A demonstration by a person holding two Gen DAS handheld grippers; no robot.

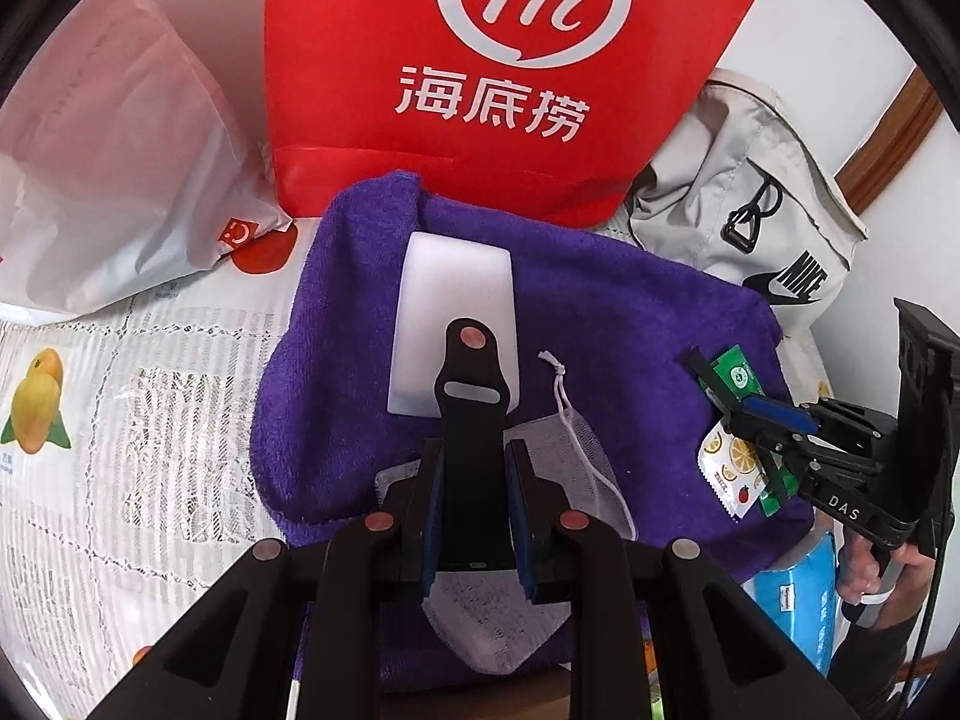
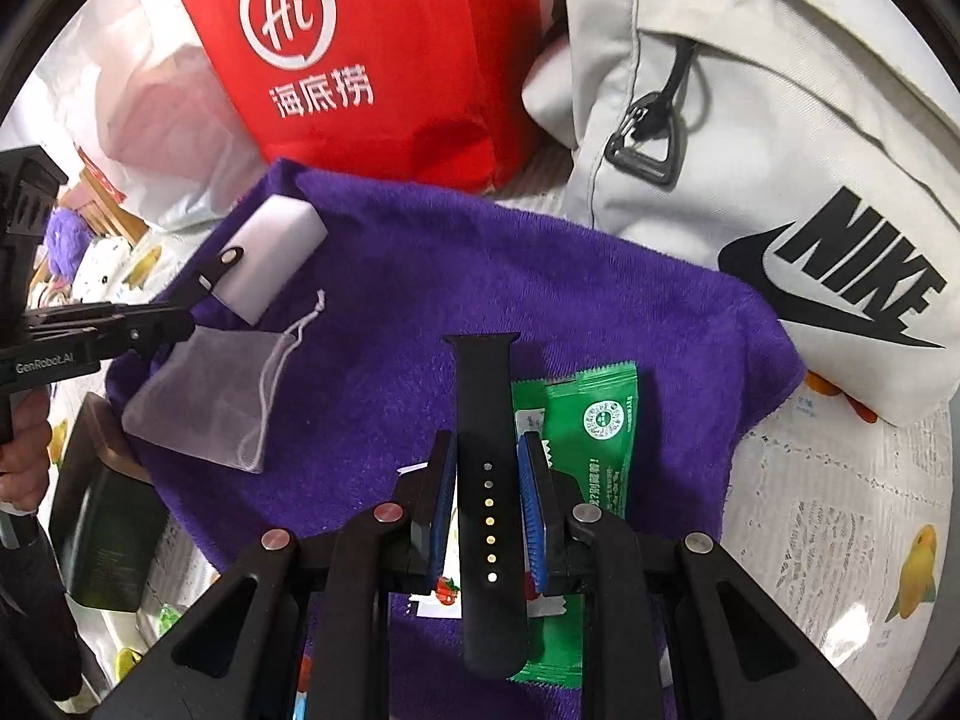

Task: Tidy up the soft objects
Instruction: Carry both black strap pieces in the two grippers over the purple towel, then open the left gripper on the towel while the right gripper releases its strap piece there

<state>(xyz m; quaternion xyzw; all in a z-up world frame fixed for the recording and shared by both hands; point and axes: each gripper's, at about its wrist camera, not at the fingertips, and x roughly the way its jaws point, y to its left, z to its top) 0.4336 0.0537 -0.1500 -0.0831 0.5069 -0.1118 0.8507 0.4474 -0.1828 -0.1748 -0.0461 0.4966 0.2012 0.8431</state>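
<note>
We judged the tidying only partly done. Each gripper had hold of one black watch strap half, and both hung over the purple towel [image 2: 420, 276] spread in the middle of the frame. The left gripper [image 1: 474, 468] had its jaws nearly closed, clamped on the strap half with the pin [image 1: 471, 372], whose tip reached up over the white sponge block [image 1: 456, 294]. The right gripper [image 2: 489, 516] was pinched just as narrowly on the strap half with the holes [image 2: 487, 450], which stood lengthwise between the blue pads.

On the towel lay the grey mesh drawstring pouch [image 2: 210, 396] at the left of the right wrist view, a green sachet [image 2: 600, 426] right of centre, and a white sachet printed with citrus slices [image 1: 729, 462]. Nothing we could see had gone into a bag yet, so we took the strap halves, pouch, sponge and sachets as still to be sorted.

As for writing, the red bag [image 1: 480, 60] at the top carried "Hi" in a white ring above the characters 海底捞. The pale backpack [image 2: 780, 180] at the upper right read "NIKE" over its swoosh. The far gripper bodies showed "DAS" and "GenRobot.AI". The sachets' print was too small to read.
</note>
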